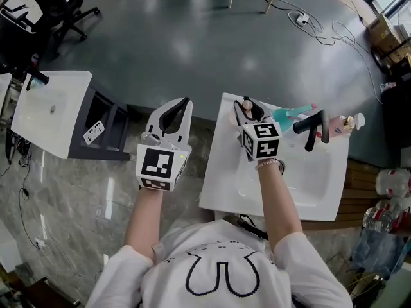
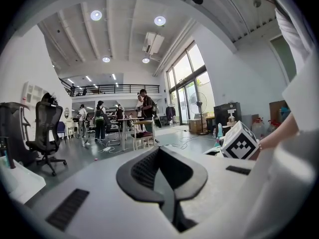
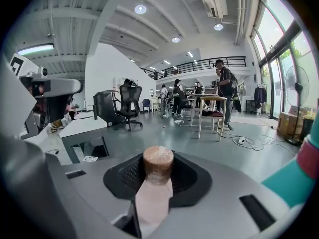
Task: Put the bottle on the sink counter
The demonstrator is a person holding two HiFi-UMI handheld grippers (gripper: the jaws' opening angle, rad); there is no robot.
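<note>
The white sink [image 1: 221, 172] is my reference for everything here. Its black faucet [image 1: 313, 127] stands on the back rim. A teal bottle [image 1: 290, 113] with a pink band is just left of the faucet, and a pale bottle [image 1: 347, 122] is at the sink's back right corner.

My right gripper [image 1: 248, 108] sits over the sink's back left corner. Its jaws are partly closed and clamped on the bottle [image 3: 155, 193], a pink one with a brown cap [image 3: 158, 164]. The bottle's long axis runs along the fingers. The cap pokes out past the fingertips, away from me and toward the back rim, and the body runs back into the gripper.

I judge the free patch of counter to be right under and just ahead of the cap, left of the teal bottle. Standing the bottle there would mean tipping it off that near-level line. I cannot tell whether it touches the counter yet.

My left gripper [image 1: 183, 106] is off the sink's left edge, over the floor, with its tips together and nothing between them. The right hand is therefore the nearer one, and the only one loaded.

I can read no label on the held bottle. The marker cubes carry only black-and-white squares, and the shirt shows an outline drawing without words.
</note>
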